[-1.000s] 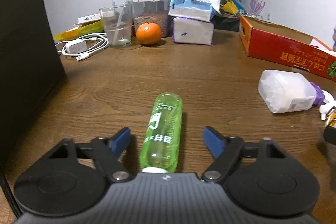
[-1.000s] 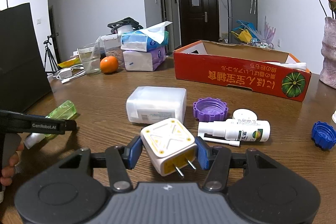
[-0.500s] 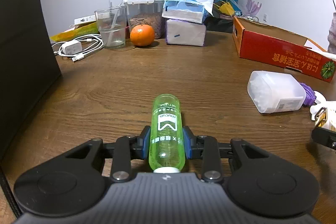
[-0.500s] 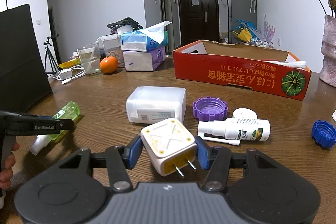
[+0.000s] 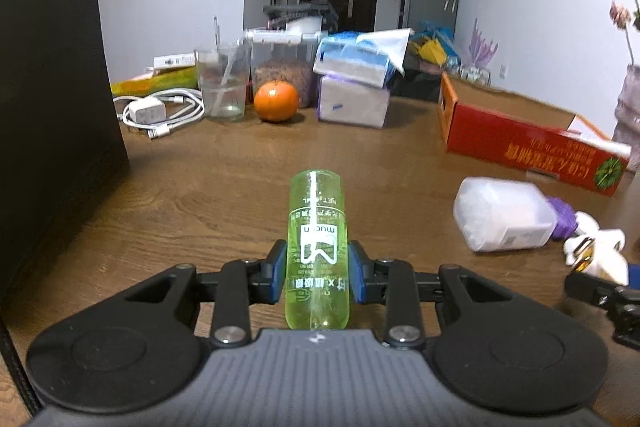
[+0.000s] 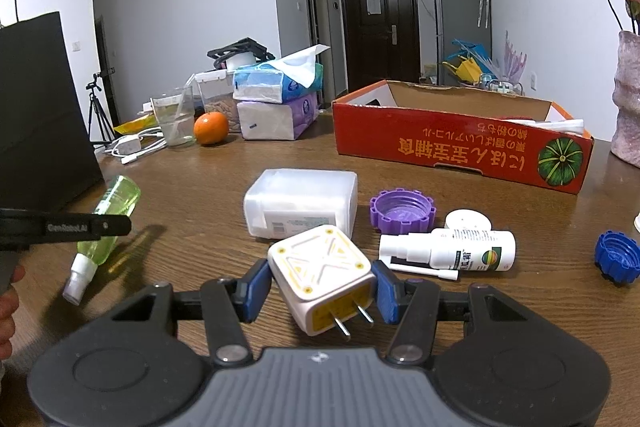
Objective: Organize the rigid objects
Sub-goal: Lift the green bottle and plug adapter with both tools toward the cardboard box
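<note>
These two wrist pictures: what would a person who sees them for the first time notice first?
First, the bright green spray bottle, clamped in the left tool and raised off the wooden table. Next, the white plug adapter with two metal prongs, gripped in the right tool. Behind them the red cardboard box stands open at the right side.
</note>
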Demonstrator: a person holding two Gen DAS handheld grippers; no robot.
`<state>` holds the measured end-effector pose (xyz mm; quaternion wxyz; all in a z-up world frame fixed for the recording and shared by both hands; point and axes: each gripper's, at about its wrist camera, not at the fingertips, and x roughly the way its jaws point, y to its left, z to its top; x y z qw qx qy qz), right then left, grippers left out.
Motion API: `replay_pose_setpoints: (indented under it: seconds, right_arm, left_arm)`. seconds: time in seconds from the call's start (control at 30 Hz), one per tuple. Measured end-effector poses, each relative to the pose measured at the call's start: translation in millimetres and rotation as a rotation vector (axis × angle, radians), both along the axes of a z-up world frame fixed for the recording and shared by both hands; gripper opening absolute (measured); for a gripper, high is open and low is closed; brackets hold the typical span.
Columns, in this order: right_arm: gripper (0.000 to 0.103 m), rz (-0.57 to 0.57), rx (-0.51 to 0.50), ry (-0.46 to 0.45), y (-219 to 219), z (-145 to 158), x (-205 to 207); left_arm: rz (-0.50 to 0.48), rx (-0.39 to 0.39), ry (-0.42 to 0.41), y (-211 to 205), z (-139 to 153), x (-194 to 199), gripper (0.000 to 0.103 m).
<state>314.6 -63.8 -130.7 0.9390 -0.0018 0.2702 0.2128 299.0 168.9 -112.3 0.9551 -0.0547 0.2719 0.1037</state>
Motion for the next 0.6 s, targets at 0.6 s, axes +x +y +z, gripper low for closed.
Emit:
replay_pose_setpoints:
  seconds: [0.6]
  right_arm:
    - [0.053, -0.026, 0.065, -0.056, -18, 19, -4]
  left_arm:
    - [-0.08, -0.024, -0.096, -38, 31, -8, 0.032]
